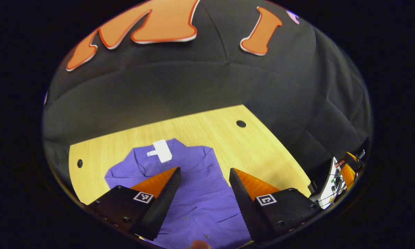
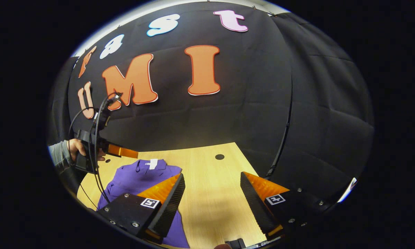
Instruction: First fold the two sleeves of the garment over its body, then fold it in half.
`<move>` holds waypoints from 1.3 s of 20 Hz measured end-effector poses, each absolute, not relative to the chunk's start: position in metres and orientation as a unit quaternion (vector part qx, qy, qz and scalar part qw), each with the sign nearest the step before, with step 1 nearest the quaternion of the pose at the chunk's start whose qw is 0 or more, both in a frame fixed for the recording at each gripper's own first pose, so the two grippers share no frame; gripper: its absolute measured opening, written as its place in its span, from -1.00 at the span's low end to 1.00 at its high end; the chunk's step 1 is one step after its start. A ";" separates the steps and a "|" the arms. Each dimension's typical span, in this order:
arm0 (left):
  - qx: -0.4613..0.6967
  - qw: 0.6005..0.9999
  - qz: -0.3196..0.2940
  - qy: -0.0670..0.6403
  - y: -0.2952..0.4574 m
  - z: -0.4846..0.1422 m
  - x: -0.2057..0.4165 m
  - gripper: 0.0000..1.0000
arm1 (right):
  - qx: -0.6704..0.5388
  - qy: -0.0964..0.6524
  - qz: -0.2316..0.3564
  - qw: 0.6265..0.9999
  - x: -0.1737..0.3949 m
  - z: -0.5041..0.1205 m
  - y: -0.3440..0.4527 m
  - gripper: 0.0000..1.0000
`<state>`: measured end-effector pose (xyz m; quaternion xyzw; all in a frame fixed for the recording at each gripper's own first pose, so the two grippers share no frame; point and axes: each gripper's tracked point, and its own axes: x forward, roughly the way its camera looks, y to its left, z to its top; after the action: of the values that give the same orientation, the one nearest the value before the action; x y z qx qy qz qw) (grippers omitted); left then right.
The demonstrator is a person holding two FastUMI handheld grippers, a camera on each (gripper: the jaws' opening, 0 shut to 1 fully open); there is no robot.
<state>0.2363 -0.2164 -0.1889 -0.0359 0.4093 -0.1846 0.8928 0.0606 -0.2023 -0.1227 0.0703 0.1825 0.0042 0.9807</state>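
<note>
Two views, taken in turn, with the purple garment as the landmark.

Left gripper view: the garment (image 1: pixel 197 193) lies flat on the light wooden table (image 1: pixel 256 152), collar toward the far black cloth wall, a white tag (image 1: pixel 162 150) at the collar. It looks already narrowed, with fabric lying over the body, though how the sleeves sit cannot be told. The left tongs (image 1: pixel 204 178) hang above the garment's middle with the jaws spread wide and nothing between them; purple cloth shows in the gap. One dark round hole in the table (image 1: pixel 241 123) lies beyond the garment's far right side, another (image 1: pixel 79 163) off its left side. At the right rim, well apart from the garment, part of the other gripper (image 1: pixel 335 181) shows in white and orange.

Right gripper view: the garment (image 2: pixel 138 178) lies on the table (image 2: pixel 211 200) to the left, tag (image 2: pixel 153 163) at its far end. The right tongs (image 2: pixel 212 192) are spread open over bare wood just beside the garment's right edge, gripping nothing. Beyond the garment's far left corner a hand (image 2: pixel 76 148) with a grey sleeve (image 2: pixel 58 154) holds the left gripper's body (image 2: pixel 93 148), black cables looping from it.
</note>
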 end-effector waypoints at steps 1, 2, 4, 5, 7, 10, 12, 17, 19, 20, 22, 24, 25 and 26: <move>-0.037 0.904 -0.174 0.388 -0.206 -0.175 0.232 0.84 | 0.067 0.177 0.011 0.982 0.065 -0.118 -0.197 0.92; -0.035 0.919 -0.157 0.360 -0.191 -0.160 0.226 0.85 | 0.063 0.169 0.022 0.983 0.070 -0.112 -0.187 0.92; -0.034 0.955 -0.103 0.278 -0.147 -0.108 0.203 0.89 | 0.050 0.144 0.057 0.987 0.083 -0.095 -0.154 0.91; -0.031 0.963 -0.091 0.252 -0.134 -0.098 0.198 0.89 | 0.044 0.132 0.066 0.988 0.086 -0.087 -0.145 0.92; -0.009 0.982 -0.045 0.185 -0.104 -0.063 0.179 0.88 | 0.029 0.098 0.080 0.992 0.096 -0.071 -0.120 0.92; -0.018 0.996 0.035 0.079 -0.062 -0.011 0.128 0.88 | 0.003 0.023 0.093 0.995 0.098 -0.033 -0.095 0.91; -0.011 0.997 0.064 0.037 -0.047 0.011 0.103 0.87 | 0.015 -0.014 0.105 0.994 0.090 -0.012 -0.084 0.90; 0.018 0.993 0.110 -0.037 -0.003 0.026 0.025 0.77 | 0.015 -0.023 0.103 0.994 0.082 -0.018 -0.080 0.90; 0.017 0.991 0.132 -0.035 0.007 0.011 -0.002 0.77 | 0.005 -0.004 0.089 0.996 0.072 -0.039 -0.085 0.90; 0.022 0.989 0.144 -0.034 0.010 0.003 -0.013 0.77 | 0.007 0.003 0.096 0.995 0.066 -0.046 -0.080 0.90; 0.048 0.986 0.158 0.004 0.021 -0.027 -0.023 0.77 | 0.005 0.037 0.104 0.994 0.056 -0.070 -0.072 0.90; 0.029 0.987 0.130 0.089 0.013 -0.087 -0.026 0.83 | 0.004 0.131 0.122 0.984 0.042 -0.128 -0.055 0.91; 0.034 0.983 0.132 0.125 0.019 -0.110 -0.032 0.86 | 0.002 0.151 0.122 0.981 0.038 -0.143 -0.054 0.90; 0.043 0.977 0.138 0.159 0.030 -0.130 -0.034 0.86 | -0.002 0.165 0.119 0.979 0.036 -0.153 -0.054 0.91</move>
<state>-0.0339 0.0297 -0.1301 0.0429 0.1587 0.1384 0.9766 0.0358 -0.0535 -0.1534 -0.0023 0.1647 0.1191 0.9791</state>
